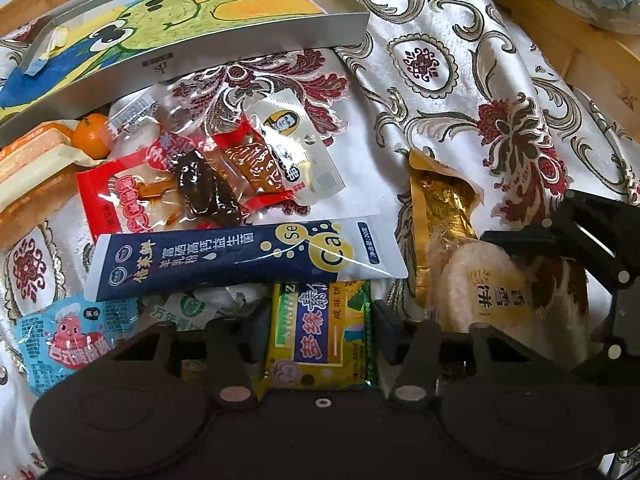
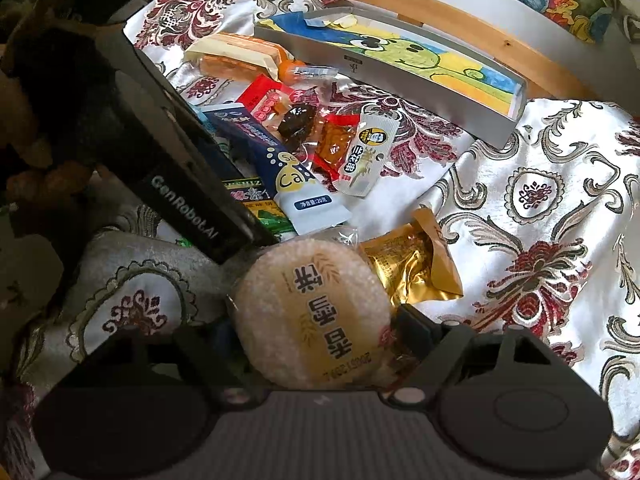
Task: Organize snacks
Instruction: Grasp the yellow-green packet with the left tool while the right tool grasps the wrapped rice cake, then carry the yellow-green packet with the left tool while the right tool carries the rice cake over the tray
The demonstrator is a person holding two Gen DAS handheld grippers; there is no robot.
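Between the left gripper's (image 1: 318, 334) 2 dark fingers lies a yellow, glossy biscuit packet (image 1: 320, 332), flat and rectangular; the jaws stand apart on either side of it, and whether the pads press it I cannot tell. Just ahead of those fingers a long navy sachet (image 1: 248, 258) with a white end lies crosswise, smooth and shiny. Beyond it sit clear, crinkled pouches of dark dried meat (image 1: 200, 184) and a small round orange (image 1: 91, 135), and farther ahead a shallow metal tray (image 1: 256, 56) with a crayon drawing lining its bottom. The right gripper (image 2: 316, 340) straddles a round, grainy rice cracker (image 2: 312, 312) in clear wrap; its jaws are spread wide around the disc, though I cannot tell if they grip it. Just ahead and to the right of it lies a crumpled gold foil packet (image 2: 412, 264). Everything rests on a satiny white cloth (image 2: 540, 200) with red and grey floral brocade.
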